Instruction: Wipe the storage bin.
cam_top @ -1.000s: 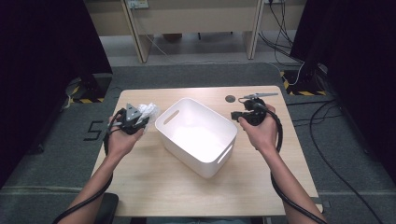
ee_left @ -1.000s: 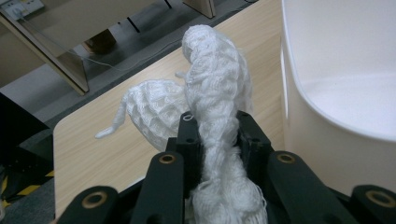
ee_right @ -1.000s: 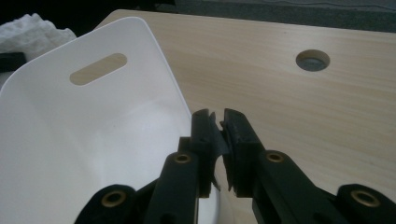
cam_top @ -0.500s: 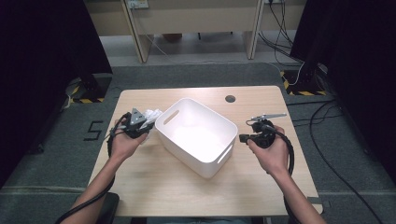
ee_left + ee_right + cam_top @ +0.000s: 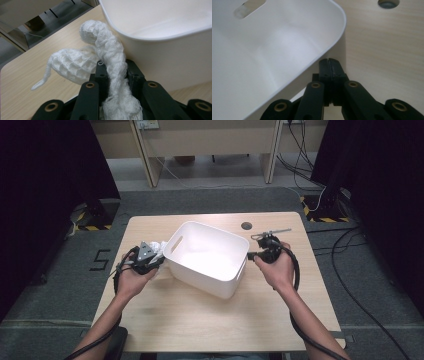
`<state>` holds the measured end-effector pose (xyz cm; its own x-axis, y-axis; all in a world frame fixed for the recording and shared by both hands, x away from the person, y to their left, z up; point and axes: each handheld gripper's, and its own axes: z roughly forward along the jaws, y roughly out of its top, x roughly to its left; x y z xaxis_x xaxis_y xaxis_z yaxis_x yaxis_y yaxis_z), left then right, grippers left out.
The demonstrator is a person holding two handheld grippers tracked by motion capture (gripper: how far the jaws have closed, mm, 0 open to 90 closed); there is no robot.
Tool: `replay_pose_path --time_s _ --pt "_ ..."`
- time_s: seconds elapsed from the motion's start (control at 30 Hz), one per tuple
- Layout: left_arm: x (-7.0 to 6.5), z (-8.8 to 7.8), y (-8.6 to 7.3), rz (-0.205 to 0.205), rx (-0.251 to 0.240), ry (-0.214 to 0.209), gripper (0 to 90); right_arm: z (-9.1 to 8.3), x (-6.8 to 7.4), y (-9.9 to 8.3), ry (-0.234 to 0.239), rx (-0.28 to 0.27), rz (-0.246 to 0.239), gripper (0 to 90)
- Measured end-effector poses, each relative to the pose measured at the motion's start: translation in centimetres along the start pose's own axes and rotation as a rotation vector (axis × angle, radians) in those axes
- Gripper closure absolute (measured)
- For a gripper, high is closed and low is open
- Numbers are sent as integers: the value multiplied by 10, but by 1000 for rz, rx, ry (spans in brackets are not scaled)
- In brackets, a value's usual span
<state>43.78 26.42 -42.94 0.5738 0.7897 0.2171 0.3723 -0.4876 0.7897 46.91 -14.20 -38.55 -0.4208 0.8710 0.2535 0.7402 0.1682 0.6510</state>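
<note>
While the left gripper (image 5: 113, 75) clamps a white net (image 5: 110, 57) just beside the bin (image 5: 207, 257) on the table (image 5: 210, 320), the right gripper (image 5: 329, 65) sits at the bin's opposite wall, jaws just closed together on nothing.

The white plastic tub (image 5: 207, 257) sits on the wooden table (image 5: 200, 320) between both grippers; the white knitted mesh cloth (image 5: 110, 57) lies in the left gripper (image 5: 150, 257), against the tub's wall.
</note>
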Motion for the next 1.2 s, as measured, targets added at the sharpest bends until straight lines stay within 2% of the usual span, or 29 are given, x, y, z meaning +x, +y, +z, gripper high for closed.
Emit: replay_pose_path --time_s 0.07,0.17,0.2,0.3,0.4,0.53,0.57,0.73,0.83,0.93,1.03,1.13,1.2 --pt "-1 0 0 6 7 -3 748 5 -3 6 -8 -11 15 869" --pt "-6 1 3 14 2 -22 747 20 -13 24 -65 -33 39 809" --pt "-8 2 4 29 4 -25 747 21 -17 27 -83 -50 87 785" --pt "-12 2 5 41 1 -31 747 10 -15 24 -98 -70 117 762" --pt "-16 0 5 41 -5 -29 747 -8 -10 16 -137 -111 107 748" --pt "-20 -3 4 48 -4 -26 746 -20 -5 9 -114 -126 115 725" --pt "-22 -3 4 49 -4 -24 746 -24 0 5 -90 -134 107 709" --pt "-33 -10 3 70 -8 -27 745 -17 9 -4 -49 -102 100 699" --pt "-36 -14 2 72 -9 -29 746 -9 12 -7 -63 -73 75 703" --pt "-40 -23 -1 62 -30 -36 746 -5 13 -8 -83 -62 72 715" --pt "-42 -28 -3 60 -32 -40 746 -4 13 -7 -81 -61 86 719" --pt "-48 -32 -3 75 -47 -41 746 -3 14 -7 -91 -65 79 725" --pt "-55 -32 -3 92 -52 -57 746 -3 14 -7 -95 -69 69 727"
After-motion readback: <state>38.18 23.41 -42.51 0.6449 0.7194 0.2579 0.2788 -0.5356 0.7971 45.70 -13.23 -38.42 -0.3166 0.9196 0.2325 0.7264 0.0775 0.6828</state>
